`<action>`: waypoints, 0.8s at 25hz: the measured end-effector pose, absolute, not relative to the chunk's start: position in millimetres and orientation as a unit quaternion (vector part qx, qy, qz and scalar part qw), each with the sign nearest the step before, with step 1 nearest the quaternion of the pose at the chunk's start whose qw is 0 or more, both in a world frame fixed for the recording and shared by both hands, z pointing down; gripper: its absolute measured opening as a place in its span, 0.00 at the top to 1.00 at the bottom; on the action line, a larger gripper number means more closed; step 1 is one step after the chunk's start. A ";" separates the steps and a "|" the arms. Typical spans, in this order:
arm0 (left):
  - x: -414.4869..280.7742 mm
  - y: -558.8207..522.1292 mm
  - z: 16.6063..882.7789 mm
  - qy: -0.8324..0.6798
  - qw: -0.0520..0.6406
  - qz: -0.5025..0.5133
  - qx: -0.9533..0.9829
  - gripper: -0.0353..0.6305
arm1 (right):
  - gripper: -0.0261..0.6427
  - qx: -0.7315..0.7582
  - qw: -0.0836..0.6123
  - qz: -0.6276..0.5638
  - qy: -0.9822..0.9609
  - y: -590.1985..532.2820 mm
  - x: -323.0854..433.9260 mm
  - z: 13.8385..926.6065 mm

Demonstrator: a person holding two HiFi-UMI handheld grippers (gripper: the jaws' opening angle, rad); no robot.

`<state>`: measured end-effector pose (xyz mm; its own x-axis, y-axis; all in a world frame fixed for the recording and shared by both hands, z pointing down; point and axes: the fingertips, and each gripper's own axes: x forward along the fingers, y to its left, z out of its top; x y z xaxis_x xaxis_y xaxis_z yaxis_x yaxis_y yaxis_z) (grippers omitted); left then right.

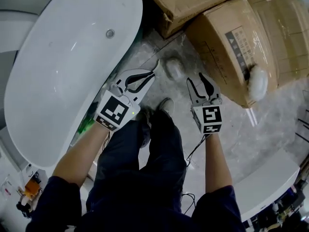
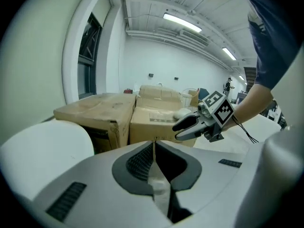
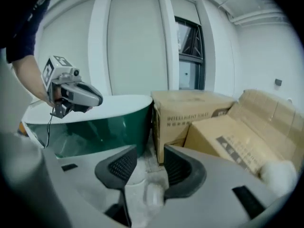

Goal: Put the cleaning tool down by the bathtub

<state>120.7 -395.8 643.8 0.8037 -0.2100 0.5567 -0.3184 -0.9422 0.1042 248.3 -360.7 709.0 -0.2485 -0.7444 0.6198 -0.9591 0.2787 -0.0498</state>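
A pale, blurred rounded cleaning tool (image 1: 173, 67) lies on the marble floor between the white bathtub (image 1: 58, 81) and the boxes. It lies free, just beyond both grippers. In the right gripper view the cleaning tool (image 3: 153, 194) shows low between my jaws, down on the floor. My left gripper (image 1: 152, 74) hovers by the tub's rim with its jaws closed together and nothing in them. My right gripper (image 1: 198, 81) hangs to the right of the tool, fingers apart and empty. The tub's side (image 3: 104, 127) looks green from the right gripper view.
Big cardboard boxes (image 1: 241, 42) crowd the far right, close behind the tool. A white fluffy lump (image 1: 258, 81) sits on one box. The person's legs and a shoe (image 1: 166, 105) stand below the grippers. A white fixture edge (image 1: 270, 182) lies at lower right.
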 end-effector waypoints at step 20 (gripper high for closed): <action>46.7 -363.5 305.5 -0.214 0.056 0.149 0.964 0.88 | 0.75 0.596 0.114 0.152 -0.780 -323.2 182.2 334.0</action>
<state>46.7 -363.5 305.5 0.8642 -0.3952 0.3113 -0.4284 -0.9026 0.0436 182.2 -323.2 334.0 -0.2637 -0.8954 0.3588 -0.9646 0.2436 -0.1012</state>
